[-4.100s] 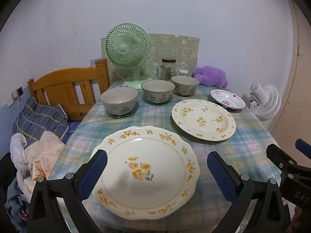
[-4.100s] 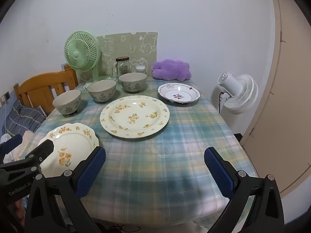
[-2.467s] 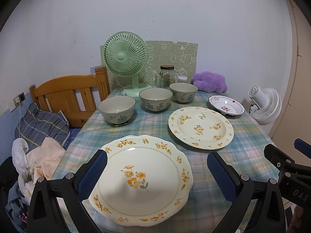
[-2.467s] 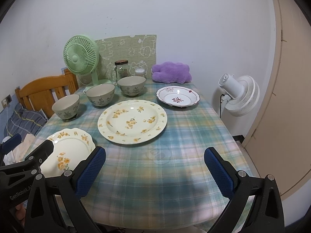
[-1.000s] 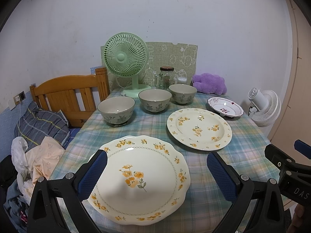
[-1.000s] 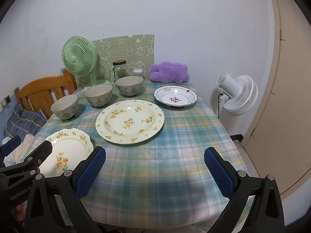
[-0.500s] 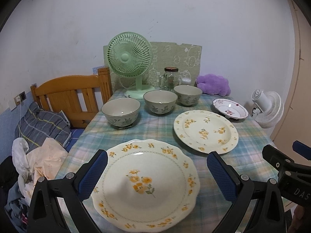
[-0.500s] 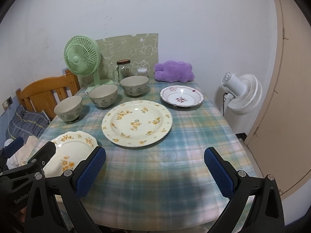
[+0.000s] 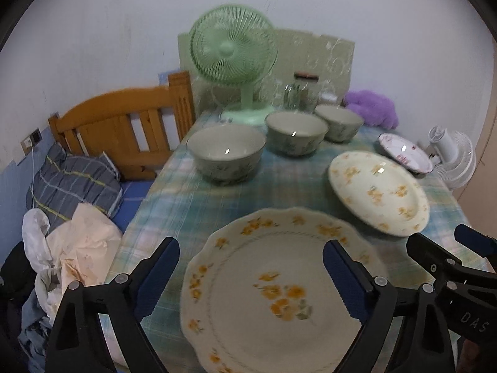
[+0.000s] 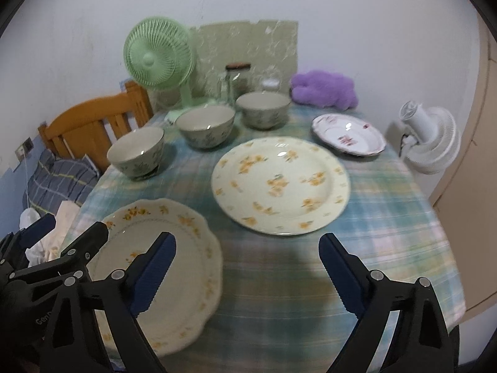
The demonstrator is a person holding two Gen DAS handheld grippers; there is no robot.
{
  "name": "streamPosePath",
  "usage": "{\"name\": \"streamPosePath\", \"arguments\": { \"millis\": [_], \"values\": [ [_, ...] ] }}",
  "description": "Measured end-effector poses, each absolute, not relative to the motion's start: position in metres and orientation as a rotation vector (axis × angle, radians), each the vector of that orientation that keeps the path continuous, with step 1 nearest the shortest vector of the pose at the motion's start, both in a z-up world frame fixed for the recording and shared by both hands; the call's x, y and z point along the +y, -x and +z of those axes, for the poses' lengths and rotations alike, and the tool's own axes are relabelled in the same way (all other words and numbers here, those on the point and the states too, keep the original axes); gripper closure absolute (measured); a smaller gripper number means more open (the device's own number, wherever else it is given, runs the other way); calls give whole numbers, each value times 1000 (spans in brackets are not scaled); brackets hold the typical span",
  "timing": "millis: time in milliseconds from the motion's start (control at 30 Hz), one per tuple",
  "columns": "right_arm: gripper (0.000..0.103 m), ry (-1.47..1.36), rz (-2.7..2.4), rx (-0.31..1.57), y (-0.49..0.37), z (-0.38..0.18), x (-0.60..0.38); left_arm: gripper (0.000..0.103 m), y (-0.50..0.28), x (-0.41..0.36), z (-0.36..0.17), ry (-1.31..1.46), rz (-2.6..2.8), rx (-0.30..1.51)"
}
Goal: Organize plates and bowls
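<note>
- I am holding my left gripper (image 9: pixel 250 265) over the near edge of the tabletop (image 9: pixel 298 186), above the scalloped plate (image 9: pixel 279 292) with yellow flowers; its jaws are standing apart and closing, with nothing pressed between them.
- I am holding my right gripper (image 10: pixel 247 262) over the bare checked cloth just beside that scalloped plate (image 10: pixel 174 267); its jaws are also apart and closing, gripping nothing.
- In the left wrist view, the tip of my right gripper is showing at the lower right edge; in the right wrist view, my left gripper is showing at the lower left, over the scalloped plate.
- The round plate (image 10: pixel 281 185) with yellow flowers is lying flat in the middle of the tabletop, apart from the scalloped plate and nearer the far side.
- The small plate (image 10: pixel 349 135) with a red pattern is sitting beyond the round plate, towards the right edge, near but not touching it.
- Three bowls are standing upright in a slanting row on the left: the nearest bowl (image 10: pixel 136 150), the middle bowl (image 10: pixel 205 126) and the far bowl (image 10: pixel 263 108), each apart from its neighbour.
- Behind the bowls a green fan (image 10: pixel 160 59), a glass jar (image 10: pixel 237 80) and a purple plush toy (image 10: pixel 324 88) are standing against the wall.
- A wooden headboard (image 9: pixel 124 124) and a heap of clothes (image 9: pixel 71 211) are lying off the tabletop's left side; a white fan (image 10: pixel 430 140) is standing off its right side.
</note>
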State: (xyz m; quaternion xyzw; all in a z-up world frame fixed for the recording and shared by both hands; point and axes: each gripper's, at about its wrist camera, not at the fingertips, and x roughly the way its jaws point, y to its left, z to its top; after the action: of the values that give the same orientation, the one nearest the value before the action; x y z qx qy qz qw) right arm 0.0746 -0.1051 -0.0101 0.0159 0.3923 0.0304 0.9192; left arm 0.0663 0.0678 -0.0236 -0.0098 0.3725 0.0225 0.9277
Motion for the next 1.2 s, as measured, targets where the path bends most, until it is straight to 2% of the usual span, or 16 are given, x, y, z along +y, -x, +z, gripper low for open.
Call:
{"name": "streamPosePath", "arguments": {
  "millis": [67, 300, 467, 667, 800, 1200],
  "values": [
    [11, -35, 68, 835, -82, -17, -97, 13, -73, 75, -32, 17, 38, 800],
    [17, -26, 63, 944, -104, -49, -69, 15, -93, 97, -62, 51, 21, 907],
    [23, -22, 53, 1007, -115, -69, -57, 26, -102, 102, -83, 69, -45, 981],
    [29, -26, 40, 1071, -123, -88, -47, 32, -111, 103, -95, 66, -85, 1028],
    [33, -33, 21, 1110, -129, -97, -44, 32, -116, 104, -97, 55, -102, 1032],
    [34, -6, -47, 1128, -136, -86, -46, 32, -128, 96, -84, 53, -153, 1045]
  ]
}}
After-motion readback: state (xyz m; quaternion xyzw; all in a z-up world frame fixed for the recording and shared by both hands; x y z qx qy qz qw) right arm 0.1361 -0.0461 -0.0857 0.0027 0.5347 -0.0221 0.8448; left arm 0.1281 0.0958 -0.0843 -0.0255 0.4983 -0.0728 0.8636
